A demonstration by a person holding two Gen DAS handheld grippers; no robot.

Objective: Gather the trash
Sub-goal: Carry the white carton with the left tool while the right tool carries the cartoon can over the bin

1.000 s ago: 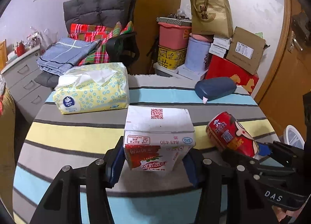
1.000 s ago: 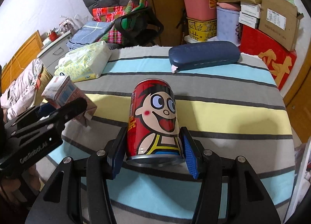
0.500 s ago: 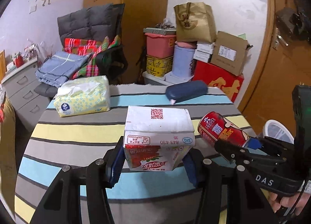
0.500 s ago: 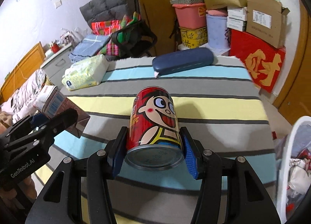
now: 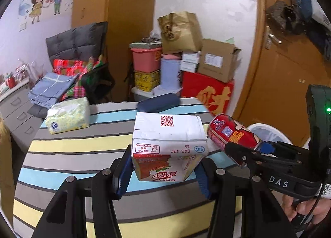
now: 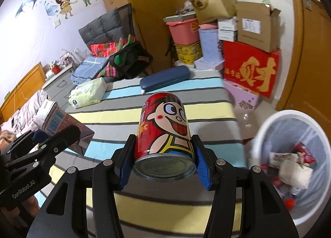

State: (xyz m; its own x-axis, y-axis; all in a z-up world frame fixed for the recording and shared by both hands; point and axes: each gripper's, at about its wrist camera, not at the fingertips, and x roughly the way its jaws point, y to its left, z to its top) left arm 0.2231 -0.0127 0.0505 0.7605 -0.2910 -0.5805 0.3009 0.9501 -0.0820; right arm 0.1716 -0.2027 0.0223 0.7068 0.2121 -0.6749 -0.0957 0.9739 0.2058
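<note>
My left gripper [image 5: 163,174] is shut on a white and red drink carton [image 5: 167,145], held above the striped table [image 5: 72,151]. My right gripper [image 6: 164,167] is shut on a red cartoon can [image 6: 164,132], also held above the table. The can also shows in the left wrist view [image 5: 231,134], right of the carton. The carton shows at the left of the right wrist view [image 6: 62,122]. A white mesh trash bin [image 6: 289,155] with several wrappers inside stands on the floor to the right; its rim shows in the left wrist view [image 5: 266,132].
On the table lie a tissue pack [image 5: 68,116] and a dark blue case [image 5: 158,102]. Behind the table stand a chair with blankets [image 5: 82,68], stacked boxes and tubs [image 5: 186,68], and a wooden door [image 5: 289,72] at the right.
Both grippers have risen and drawn back from the table with their loads. The right one has swung right, bringing the trash bin into fuller view.
</note>
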